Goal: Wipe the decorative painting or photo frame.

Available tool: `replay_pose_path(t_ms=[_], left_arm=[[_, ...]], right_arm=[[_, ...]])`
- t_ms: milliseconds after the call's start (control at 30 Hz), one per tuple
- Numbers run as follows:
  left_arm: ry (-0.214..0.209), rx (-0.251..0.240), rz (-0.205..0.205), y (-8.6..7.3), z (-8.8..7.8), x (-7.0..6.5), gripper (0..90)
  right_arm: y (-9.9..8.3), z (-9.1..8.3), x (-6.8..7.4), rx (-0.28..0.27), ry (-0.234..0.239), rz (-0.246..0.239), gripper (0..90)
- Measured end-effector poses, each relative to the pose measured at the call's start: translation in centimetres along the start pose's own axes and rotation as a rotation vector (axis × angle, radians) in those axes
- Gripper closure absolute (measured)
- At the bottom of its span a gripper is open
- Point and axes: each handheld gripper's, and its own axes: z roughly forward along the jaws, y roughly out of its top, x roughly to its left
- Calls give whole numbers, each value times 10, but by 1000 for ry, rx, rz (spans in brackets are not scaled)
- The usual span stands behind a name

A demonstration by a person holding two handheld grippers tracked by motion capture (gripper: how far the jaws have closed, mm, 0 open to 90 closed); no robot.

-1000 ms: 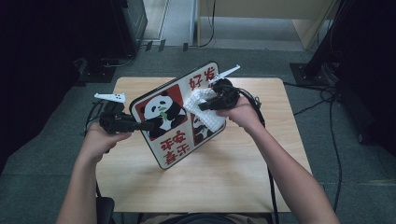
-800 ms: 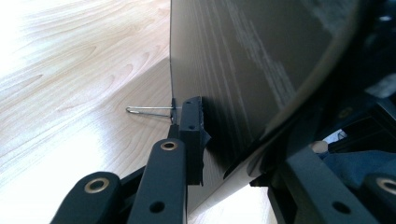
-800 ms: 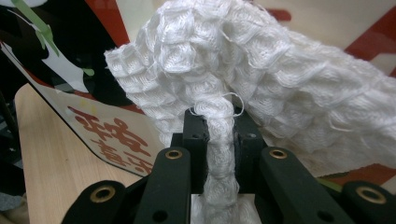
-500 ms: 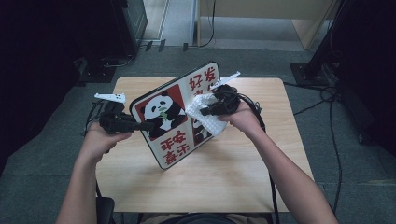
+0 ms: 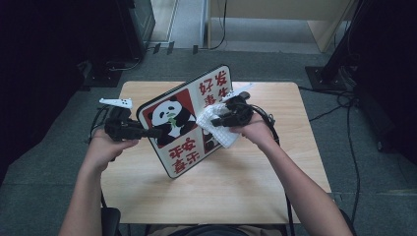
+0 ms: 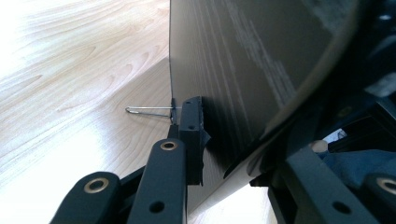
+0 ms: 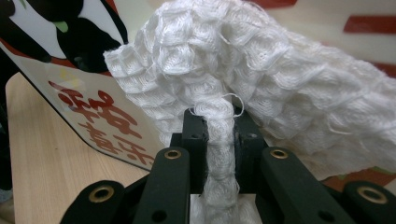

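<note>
**High view: cloth pressed to the panda board**

Left gripper (image 5: 147, 132) is clamped on the board's (image 5: 189, 123) left edge, propping it tilted on the table (image 5: 255, 182). Right gripper (image 5: 216, 121) has its jaws pinched tight on a white cloth (image 5: 219, 130), which bunches ahead of the jaws against the board's printed face.

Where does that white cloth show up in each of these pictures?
High view: the white cloth is just right of centre, against the panda board, pinched by the right tool.
Left gripper view: I cannot make it out; the board's dark back blocks the way.
Right gripper view: centre and upper right, clamped between the black jaws.
Shared landmark: the panda board.
</note>
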Motion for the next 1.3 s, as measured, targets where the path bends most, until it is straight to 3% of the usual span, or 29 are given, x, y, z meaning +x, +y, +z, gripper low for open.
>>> replay_pose_path(t_ms=[1300], left_arm=[[-4,2,2,0,0,0,732]], right_arm=[[-57,38,-11,55,35,74,791]])
